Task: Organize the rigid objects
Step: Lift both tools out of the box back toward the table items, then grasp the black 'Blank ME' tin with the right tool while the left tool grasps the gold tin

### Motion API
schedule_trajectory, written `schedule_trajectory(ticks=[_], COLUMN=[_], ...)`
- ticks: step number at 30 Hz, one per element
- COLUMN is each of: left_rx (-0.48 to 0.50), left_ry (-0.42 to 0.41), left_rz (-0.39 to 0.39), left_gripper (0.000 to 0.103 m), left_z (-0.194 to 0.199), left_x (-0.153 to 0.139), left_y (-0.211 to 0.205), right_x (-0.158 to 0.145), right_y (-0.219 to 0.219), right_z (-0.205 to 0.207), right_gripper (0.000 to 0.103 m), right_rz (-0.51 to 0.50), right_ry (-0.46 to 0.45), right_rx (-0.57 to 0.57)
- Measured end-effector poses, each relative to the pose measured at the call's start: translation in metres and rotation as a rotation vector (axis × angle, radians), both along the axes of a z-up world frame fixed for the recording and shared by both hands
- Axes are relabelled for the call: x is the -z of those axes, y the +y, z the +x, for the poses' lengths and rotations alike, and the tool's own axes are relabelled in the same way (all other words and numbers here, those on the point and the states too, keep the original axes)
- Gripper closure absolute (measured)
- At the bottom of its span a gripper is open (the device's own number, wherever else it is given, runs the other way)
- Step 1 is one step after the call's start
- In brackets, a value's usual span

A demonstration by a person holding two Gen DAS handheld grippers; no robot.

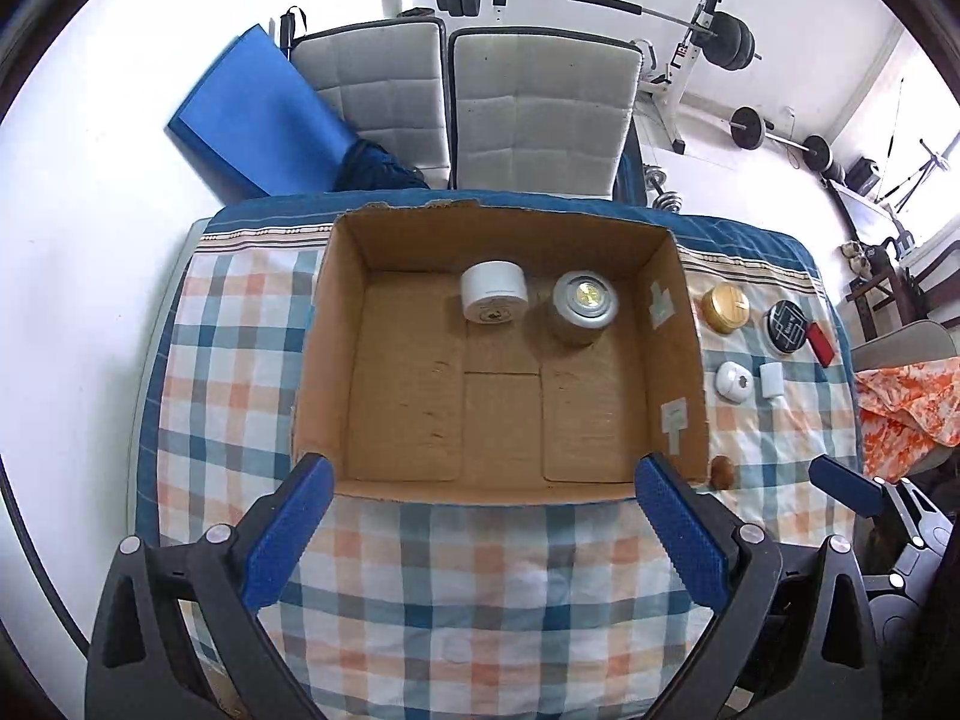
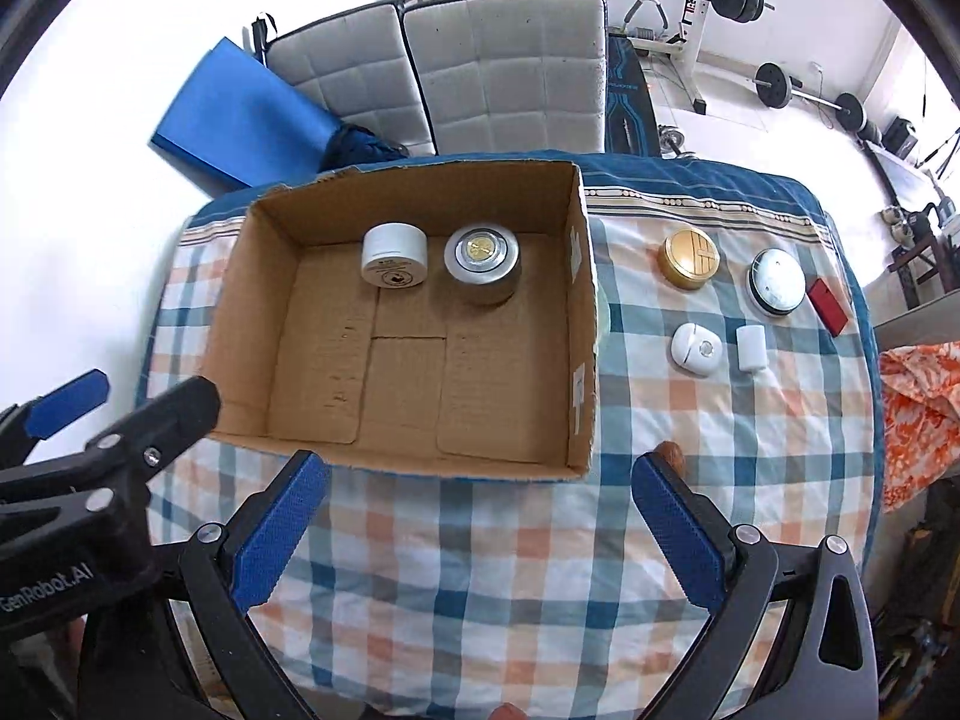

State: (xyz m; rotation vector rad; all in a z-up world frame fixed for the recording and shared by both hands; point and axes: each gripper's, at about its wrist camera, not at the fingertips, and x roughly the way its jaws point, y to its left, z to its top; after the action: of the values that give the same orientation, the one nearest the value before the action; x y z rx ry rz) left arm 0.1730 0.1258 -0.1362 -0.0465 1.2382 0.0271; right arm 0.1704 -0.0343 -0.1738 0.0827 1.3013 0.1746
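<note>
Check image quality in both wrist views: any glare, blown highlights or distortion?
Left wrist: floor and walls blown out to white, fisheye bends the table edge, cardboard box interior evenly lit and sharp. Right wrist: same overexposed background; the black-rimmed round tin reflects light and reads silver, while in the left wrist view its dark patterned lid shows.

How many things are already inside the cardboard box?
2, both at the far wall: a white round container on the left and a silver round tin beside it. The near wall could hide something small.
</note>
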Motion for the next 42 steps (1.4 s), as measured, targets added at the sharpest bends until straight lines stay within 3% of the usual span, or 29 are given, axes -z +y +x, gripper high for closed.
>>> schedule_trajectory(ticks=[4, 10, 15, 21, 25, 33, 38, 42], left_rx=[0.023, 0.111, 0.180, 0.188, 0.144, 0.140, 0.146, 0.173], left_ry=[-0.008, -0.012, 0.033, 0.159, 0.254, 0.360, 0.409, 0.437], left_rz=[-0.013, -0.050, -0.065, -0.073, -0.104, -0.051, -0.066, -0.081], left_gripper=[0.000, 0.000, 0.000, 0.000, 0.000, 0.000, 0.001, 0.001], left_z=[0.001, 0.026, 0.073, 0.149, 0.190, 0.241, 0.254, 0.255], left_x=[-0.008, -0.007, 0.024, 0.086, 0.128, 0.194, 0.220, 0.232], left_y=[-0.028, -0.106, -0.185, -0.247, -0.259, -0.279, -0.283, -0.289], right_x=[-0.006, -0.006, 0.017, 0.075, 0.123, 0.210, 0.245, 0.244], right_y=[-0.030, -0.117, -0.210, -0.286, -0.311, -0.317, -0.320, -0.328], right_z=[-0.004, 0.008, 0.040, 0.100, 0.142, 0.198, 0.216, 0.211], right_gripper=[0.000, 0.000, 0.000, 0.000, 0.000, 0.008, 0.021, 0.022], right_rz=[0.021, -0.006, -0.066, -0.052, -0.024, 0.005, -0.013, -0.036], right_ry=[0.006, 0.006, 0.042, 0.126, 0.168, 0.268, 0.318, 0.336], right_rx=[0.022, 0.132, 0.260, 0.332, 0.353, 0.362, 0.369, 0.355])
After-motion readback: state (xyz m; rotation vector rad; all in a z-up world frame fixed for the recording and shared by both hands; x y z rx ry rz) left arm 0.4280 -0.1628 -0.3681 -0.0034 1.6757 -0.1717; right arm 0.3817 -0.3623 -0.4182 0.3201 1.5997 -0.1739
